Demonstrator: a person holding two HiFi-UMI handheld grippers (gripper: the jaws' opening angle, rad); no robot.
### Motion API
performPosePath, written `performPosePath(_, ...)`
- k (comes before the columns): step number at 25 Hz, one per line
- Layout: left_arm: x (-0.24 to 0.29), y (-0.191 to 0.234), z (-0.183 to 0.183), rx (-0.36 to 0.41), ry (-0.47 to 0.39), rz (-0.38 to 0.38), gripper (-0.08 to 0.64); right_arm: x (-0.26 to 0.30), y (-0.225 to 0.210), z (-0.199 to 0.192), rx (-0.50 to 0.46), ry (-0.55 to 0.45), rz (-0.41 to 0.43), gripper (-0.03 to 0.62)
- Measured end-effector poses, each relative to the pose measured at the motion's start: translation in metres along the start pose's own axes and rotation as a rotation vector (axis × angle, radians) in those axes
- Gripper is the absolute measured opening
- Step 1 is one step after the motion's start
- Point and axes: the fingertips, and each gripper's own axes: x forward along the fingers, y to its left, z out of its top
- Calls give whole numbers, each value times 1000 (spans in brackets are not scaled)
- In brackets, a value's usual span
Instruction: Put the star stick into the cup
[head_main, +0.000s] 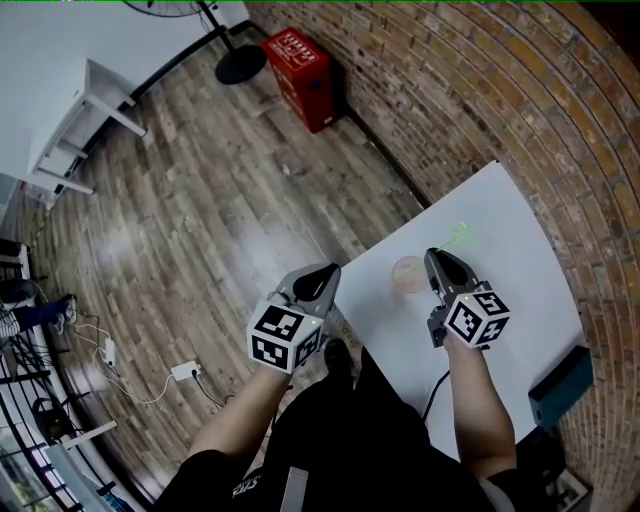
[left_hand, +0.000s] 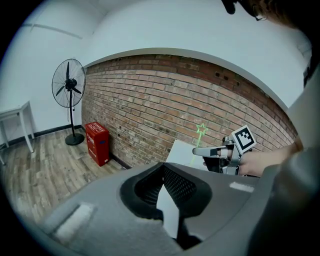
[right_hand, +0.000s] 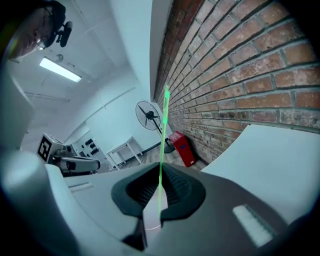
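Head view shows the cup (head_main: 408, 273); left gripper view, the star stick (left_hand: 201, 130).

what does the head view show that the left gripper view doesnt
Only the head view: the pink cup on the white table, a dark box by the table's edge, a power strip on the floor, and the left gripper seen from outside. Only the left gripper view: the fan head uncropped, and the star in clear outline. Both: the right gripper holding the green stick, the red box and the brick wall.
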Motion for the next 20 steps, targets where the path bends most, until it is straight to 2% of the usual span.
performPosePath(13, 4, -5, -7, -34, -6, -5, 6, 3, 1, -26, -34, 105, 12, 26)
performPosePath(20, -3, -10, -10, -36, -17, -5, 6, -3, -2, -32, -19, 128, -19, 145)
